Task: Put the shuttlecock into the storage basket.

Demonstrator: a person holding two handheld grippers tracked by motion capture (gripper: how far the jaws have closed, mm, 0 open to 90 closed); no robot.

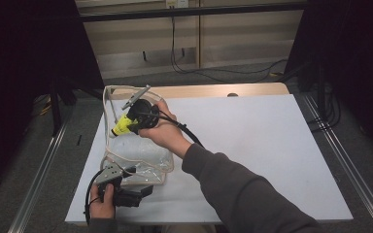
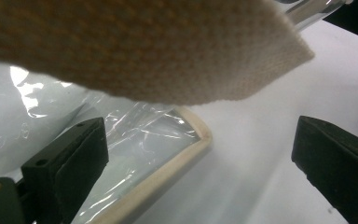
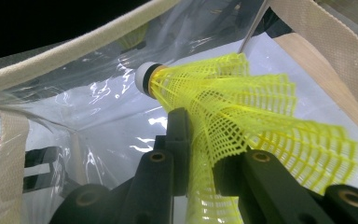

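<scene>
At centre left of the high view, my right gripper [image 1: 128, 121] pinches the yellow shuttlecock [image 3: 242, 121], cork pointing into the clear bag [image 1: 141, 158], while my left gripper [image 1: 133, 171] gapes empty at its near edge.

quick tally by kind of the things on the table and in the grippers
shuttlecock: 1, yellow, pinched in the right gripper
clear bag: 1, beige trim
grippers: 2, the left gripper open beside the bag's edge
table: 1
total: 5
</scene>
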